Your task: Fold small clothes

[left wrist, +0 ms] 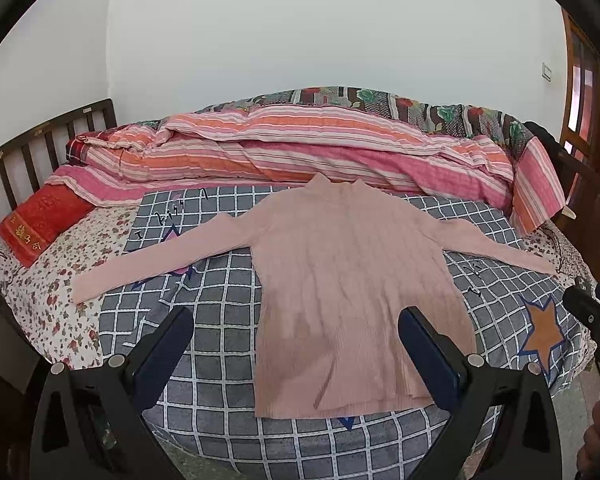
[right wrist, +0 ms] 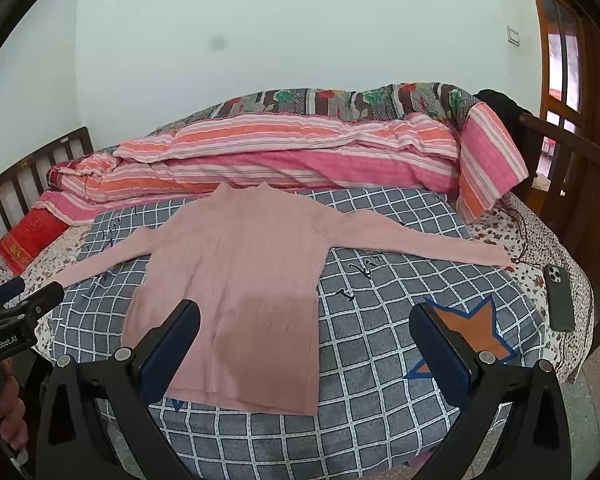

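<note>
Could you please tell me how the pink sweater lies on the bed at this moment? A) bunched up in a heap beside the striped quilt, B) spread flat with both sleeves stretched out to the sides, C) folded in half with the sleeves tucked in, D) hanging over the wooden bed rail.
B: the pink sweater lies flat on the checked blanket, one sleeve reaching out to one side and the other sleeve to the opposite side, unfolded.
</note>
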`<control>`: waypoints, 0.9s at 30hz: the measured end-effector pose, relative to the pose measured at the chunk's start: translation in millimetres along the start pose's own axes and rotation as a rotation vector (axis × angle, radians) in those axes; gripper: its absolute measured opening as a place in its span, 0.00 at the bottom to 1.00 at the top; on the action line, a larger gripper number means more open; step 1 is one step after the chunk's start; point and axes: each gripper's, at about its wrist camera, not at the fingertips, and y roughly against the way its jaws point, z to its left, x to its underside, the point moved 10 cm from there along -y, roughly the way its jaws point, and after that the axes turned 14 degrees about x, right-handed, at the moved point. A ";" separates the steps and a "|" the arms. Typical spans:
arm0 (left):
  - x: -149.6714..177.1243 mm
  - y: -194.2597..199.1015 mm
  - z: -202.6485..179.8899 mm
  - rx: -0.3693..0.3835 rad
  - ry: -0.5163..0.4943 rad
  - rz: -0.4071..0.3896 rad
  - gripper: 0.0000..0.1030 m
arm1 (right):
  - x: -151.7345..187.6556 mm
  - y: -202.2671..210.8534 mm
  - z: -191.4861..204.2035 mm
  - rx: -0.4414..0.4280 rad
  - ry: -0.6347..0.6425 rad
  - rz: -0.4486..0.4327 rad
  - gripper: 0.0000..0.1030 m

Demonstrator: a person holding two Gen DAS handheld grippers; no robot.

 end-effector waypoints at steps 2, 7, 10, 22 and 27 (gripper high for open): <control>-0.7 -3.9 3.0 0.011 0.014 -0.002 1.00 | -0.1 -1.1 1.0 0.004 0.005 -0.003 1.00; 2.1 -21.7 10.0 0.036 0.023 0.023 1.00 | 2.0 -13.9 5.5 0.013 0.019 0.000 1.00; 8.8 -36.0 19.1 0.048 0.033 0.033 1.00 | 7.8 -27.1 8.6 0.016 0.029 0.008 1.00; 68.3 -114.2 126.6 0.093 0.264 0.123 0.92 | 41.5 -112.0 6.5 0.069 0.054 0.010 0.99; 66.1 -118.5 205.7 0.089 0.446 0.036 0.88 | 49.8 -141.5 7.2 0.046 0.021 0.063 0.99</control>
